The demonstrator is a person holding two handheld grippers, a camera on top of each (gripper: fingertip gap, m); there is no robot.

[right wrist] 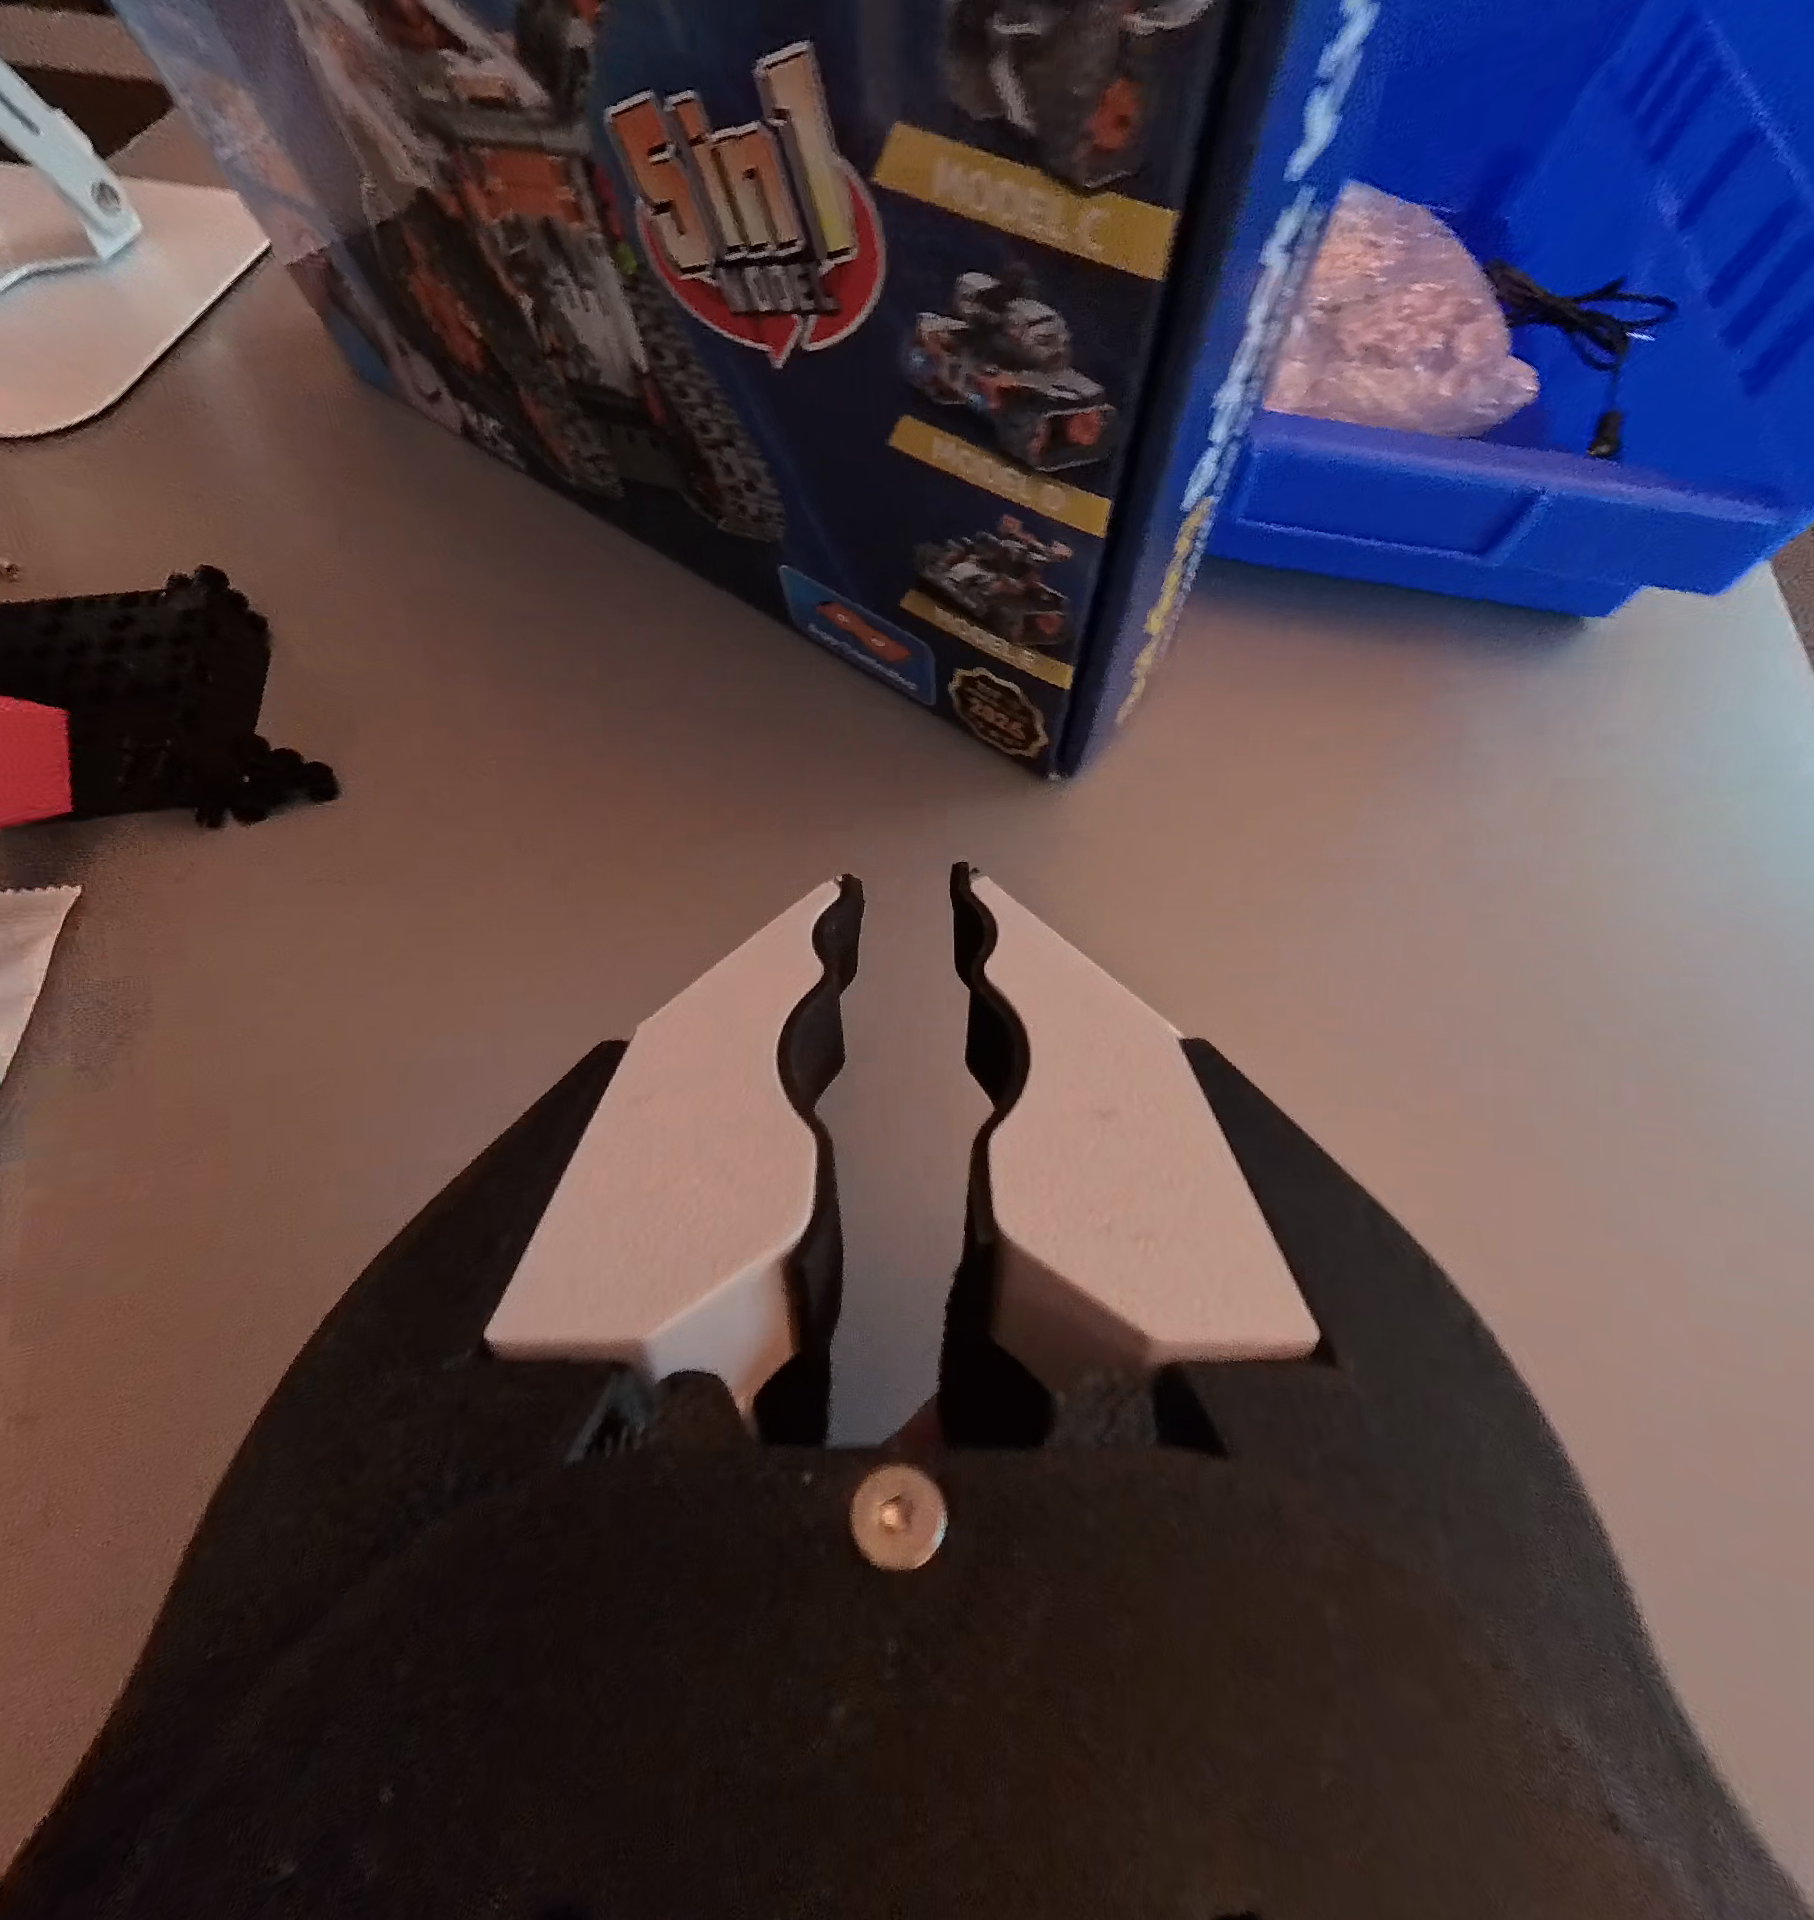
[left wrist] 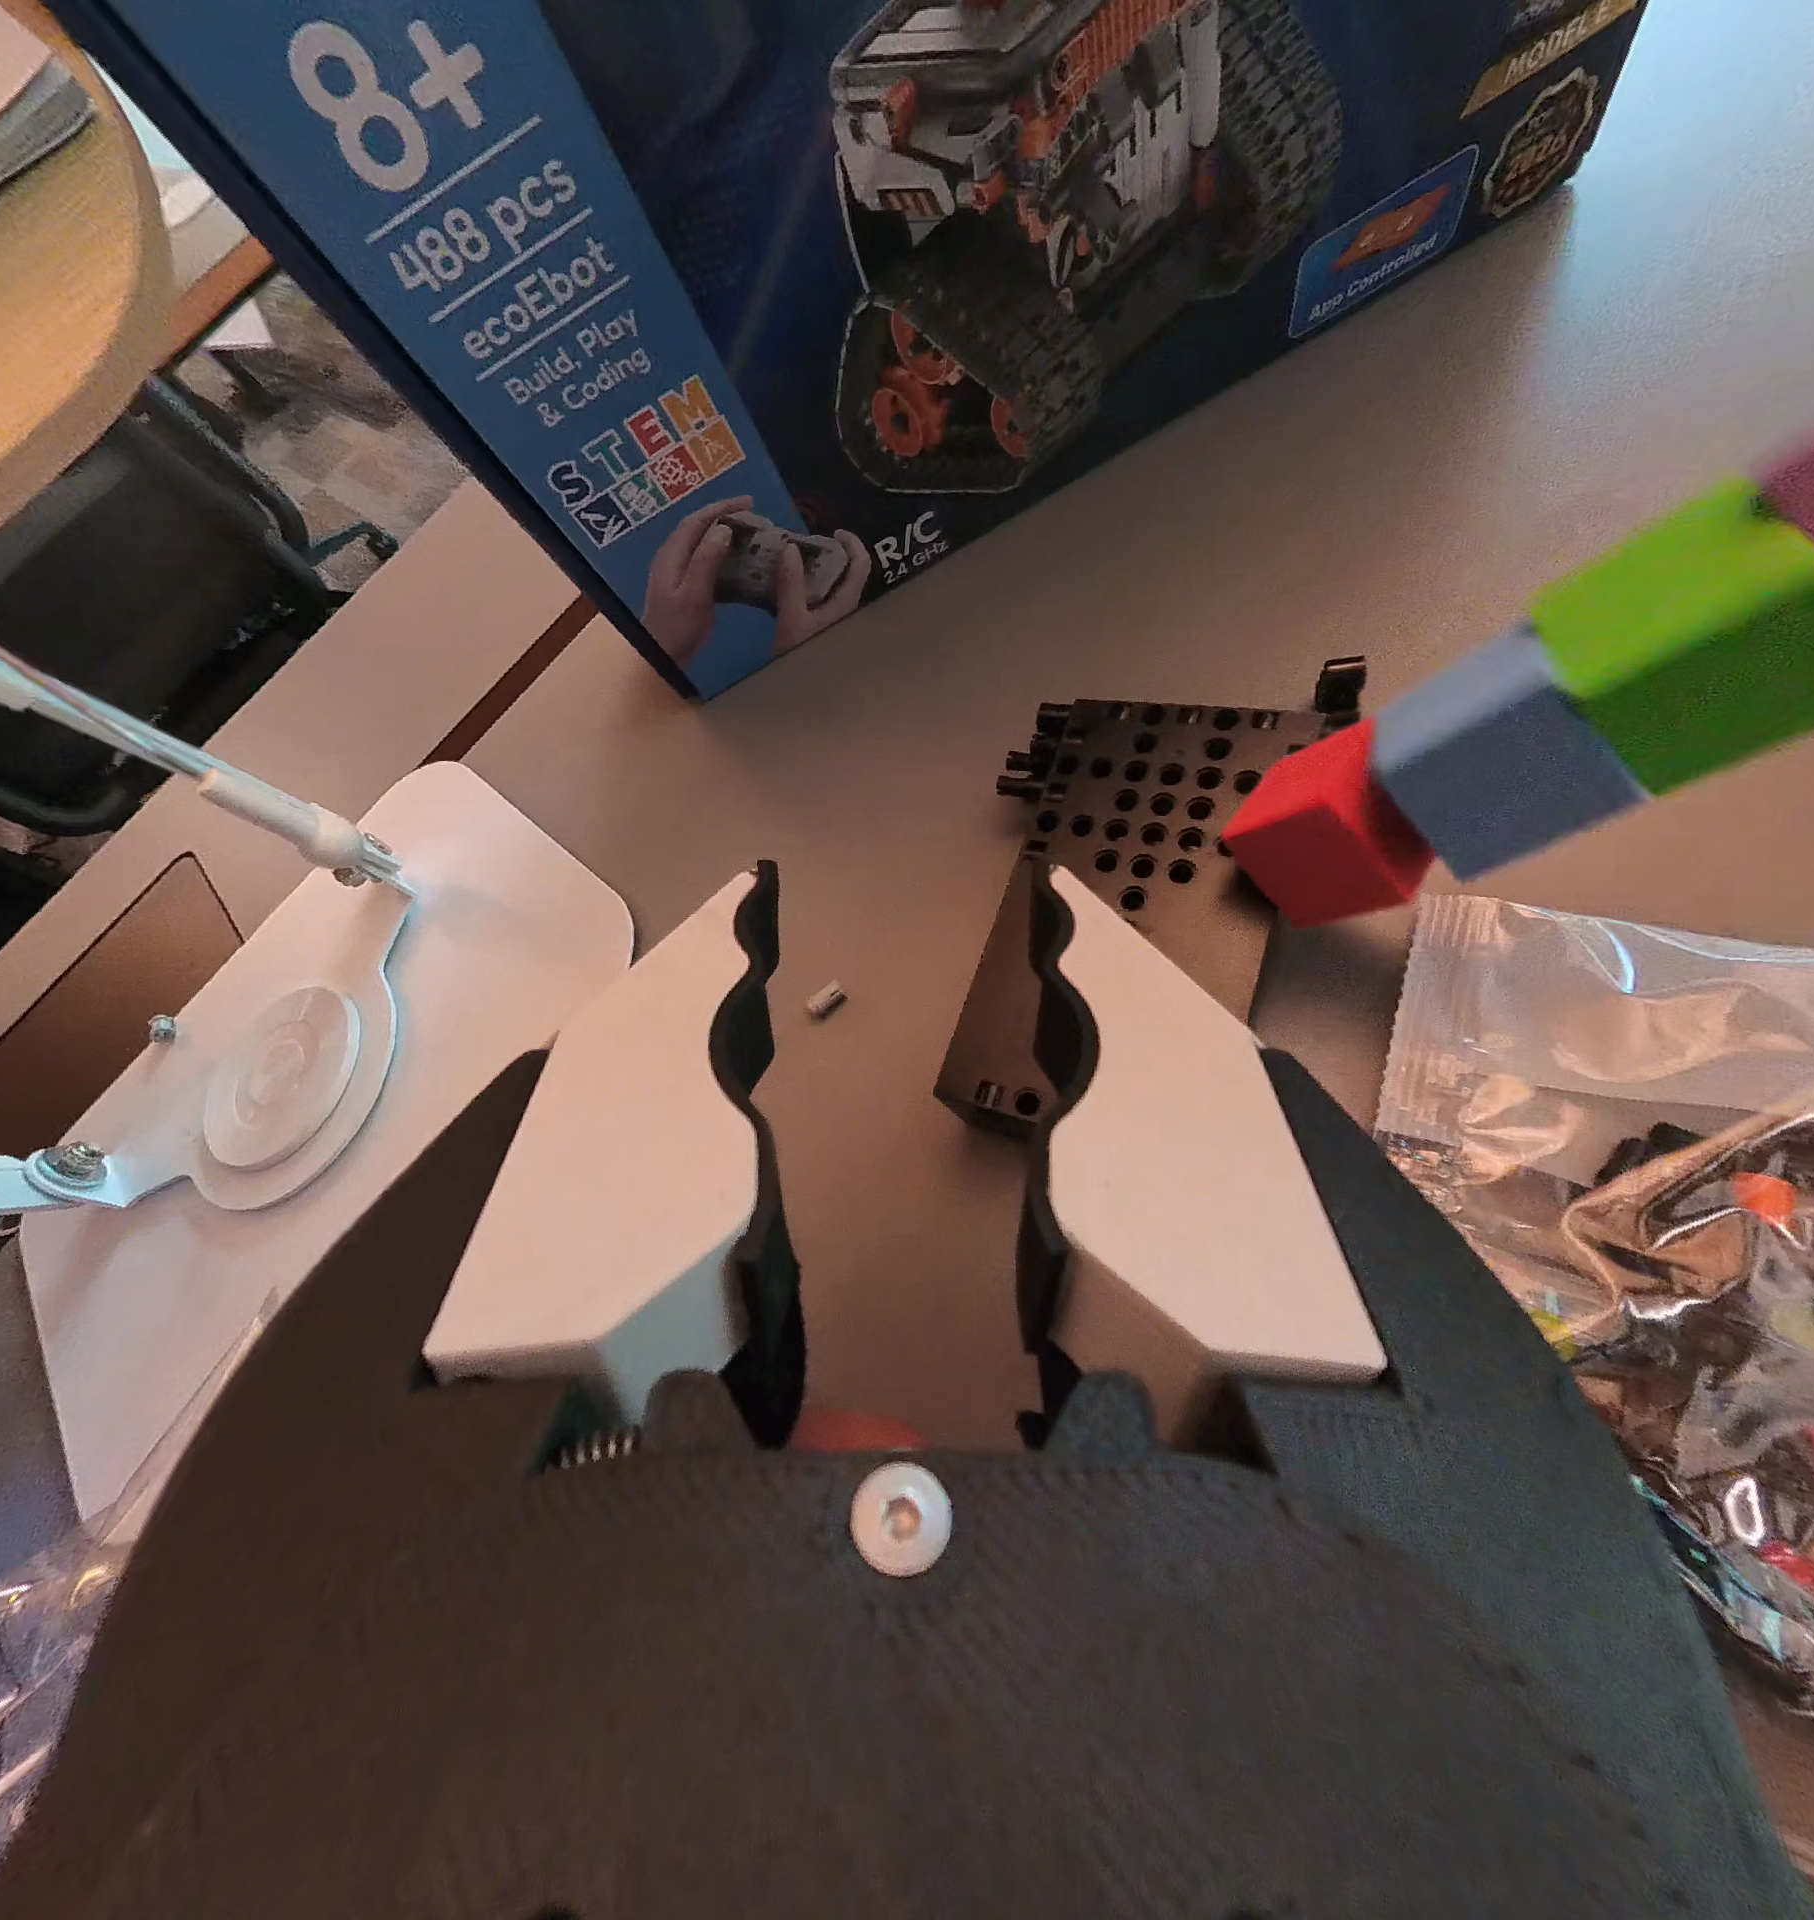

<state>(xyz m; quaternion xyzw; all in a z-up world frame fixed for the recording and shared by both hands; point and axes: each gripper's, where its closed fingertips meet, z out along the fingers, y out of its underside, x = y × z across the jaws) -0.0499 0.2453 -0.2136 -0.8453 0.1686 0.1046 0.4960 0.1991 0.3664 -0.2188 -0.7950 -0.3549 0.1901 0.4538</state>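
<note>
Over table (right wrist: 1298, 987), both grippers' fingers (left wrist: 664, 1091) parted, empty.

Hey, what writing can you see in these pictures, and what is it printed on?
I will not repeat the wording, only where it stands.
Blue toy box: large white print and a coloured badge on its side panel, legible.
Its front: yellow banners and a logo, blurred.
Clear parts bag: a number along its edge.
Blue bin: nothing legible.

Black printed tool (left wrist: 903, 883) body, white fingers (left wrist: 633, 1122), wavy black pads, silver centre screw (left wrist: 900, 1519)
</note>
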